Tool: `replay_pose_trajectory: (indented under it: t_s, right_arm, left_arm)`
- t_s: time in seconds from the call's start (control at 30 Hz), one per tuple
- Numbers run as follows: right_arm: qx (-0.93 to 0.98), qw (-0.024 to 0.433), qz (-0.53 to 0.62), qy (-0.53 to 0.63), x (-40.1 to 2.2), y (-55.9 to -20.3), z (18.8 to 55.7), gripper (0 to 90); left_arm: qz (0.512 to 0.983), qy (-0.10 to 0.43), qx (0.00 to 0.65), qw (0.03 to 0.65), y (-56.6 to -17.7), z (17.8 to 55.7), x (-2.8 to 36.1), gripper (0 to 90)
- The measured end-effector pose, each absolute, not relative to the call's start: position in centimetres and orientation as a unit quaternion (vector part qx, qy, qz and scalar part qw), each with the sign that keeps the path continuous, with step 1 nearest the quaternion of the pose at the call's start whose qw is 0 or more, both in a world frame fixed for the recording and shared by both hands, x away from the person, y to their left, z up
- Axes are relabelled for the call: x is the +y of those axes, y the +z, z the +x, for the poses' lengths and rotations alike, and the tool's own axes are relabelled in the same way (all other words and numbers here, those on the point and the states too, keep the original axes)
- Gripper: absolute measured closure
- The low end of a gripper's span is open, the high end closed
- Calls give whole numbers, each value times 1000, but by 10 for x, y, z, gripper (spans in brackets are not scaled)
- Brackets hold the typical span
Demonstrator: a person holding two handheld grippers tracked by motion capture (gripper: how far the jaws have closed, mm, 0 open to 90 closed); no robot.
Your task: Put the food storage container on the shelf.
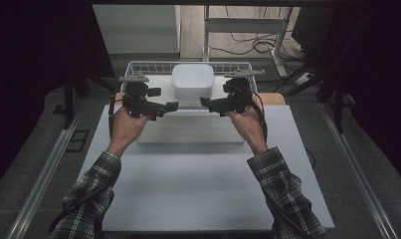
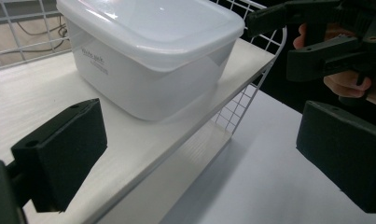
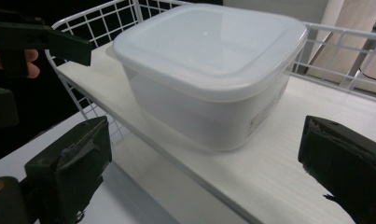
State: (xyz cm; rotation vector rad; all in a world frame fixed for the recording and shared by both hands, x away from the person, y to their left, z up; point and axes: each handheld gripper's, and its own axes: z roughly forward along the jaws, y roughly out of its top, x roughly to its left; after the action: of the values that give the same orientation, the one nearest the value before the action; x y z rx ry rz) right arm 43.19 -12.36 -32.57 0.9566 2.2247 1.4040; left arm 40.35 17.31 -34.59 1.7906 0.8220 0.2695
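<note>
A white lidded plastic container (image 1: 192, 79) (image 2: 153, 51) (image 3: 209, 70) stands on a pale board (image 2: 31, 93) (image 3: 288, 154) inside a white wire basket (image 1: 138, 63) at the far edge of the table. My left gripper (image 1: 164, 99) (image 2: 199, 158) is open just in front of the container's left corner, with nothing between its jaws. My right gripper (image 1: 214, 97) (image 3: 204, 168) is open at the right corner, also with nothing in it. The two point toward each other across the basket's open front side. In the left gripper view the right gripper (image 2: 283, 39) appears at the upper right.
A low white slab (image 1: 188, 132) lies in front of the basket on the white table (image 1: 198, 189). The basket's wire walls (image 3: 106, 18) enclose the container at the back and sides. Beyond the table are a metal frame and cables (image 1: 257, 45) on the floor.
</note>
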Motion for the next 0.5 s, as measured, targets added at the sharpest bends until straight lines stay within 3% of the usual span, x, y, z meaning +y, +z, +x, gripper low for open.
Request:
replay_pose_trajectory:
  t_s: [0.5]
  right_arm:
    - [798,175,314,484,-126,-339,413,22]
  left_arm:
    - [762,128,334,539,-368,380,175,0]
